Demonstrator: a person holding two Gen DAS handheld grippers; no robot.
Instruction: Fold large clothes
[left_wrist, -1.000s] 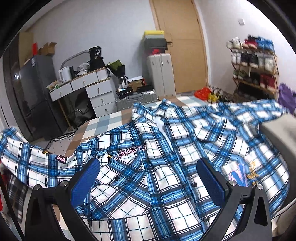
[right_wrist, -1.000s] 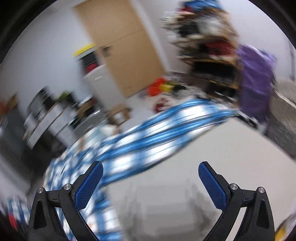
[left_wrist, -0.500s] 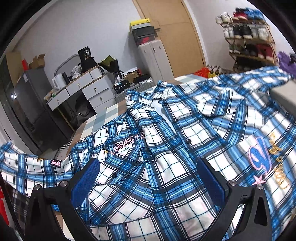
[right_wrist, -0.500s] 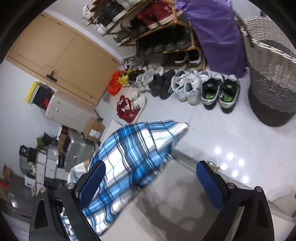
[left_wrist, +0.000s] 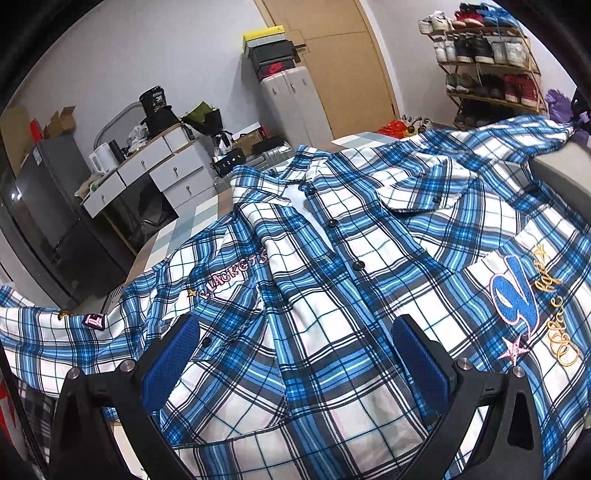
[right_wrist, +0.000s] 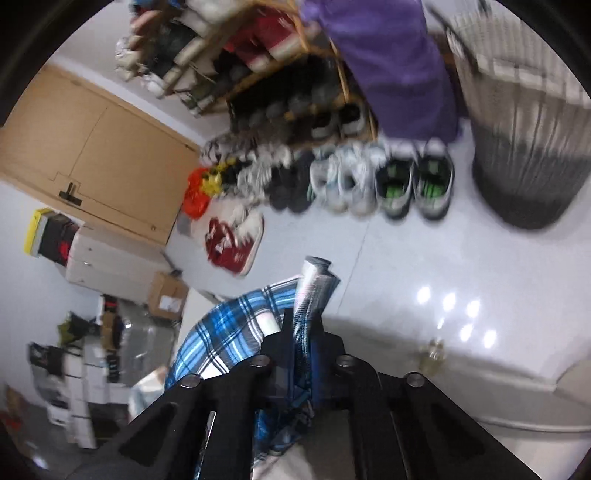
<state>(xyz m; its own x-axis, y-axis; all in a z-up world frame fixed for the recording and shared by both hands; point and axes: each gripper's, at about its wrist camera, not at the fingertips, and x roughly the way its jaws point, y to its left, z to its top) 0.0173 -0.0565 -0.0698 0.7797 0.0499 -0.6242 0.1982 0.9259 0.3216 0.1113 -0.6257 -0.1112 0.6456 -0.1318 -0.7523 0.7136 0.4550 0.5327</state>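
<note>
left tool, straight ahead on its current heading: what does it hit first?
Most likely the plaid shirt. The left tool is open and angled down at the shirt's front, with fabric spread between and ahead of its pads, around the button placket. Nothing else shows in that line, though depth is hard to judge.

Shirt blue-white plaid; pads blue; basket grey

The right claw is clamped on a fold of the blue plaid shirt, above the floor.
</note>
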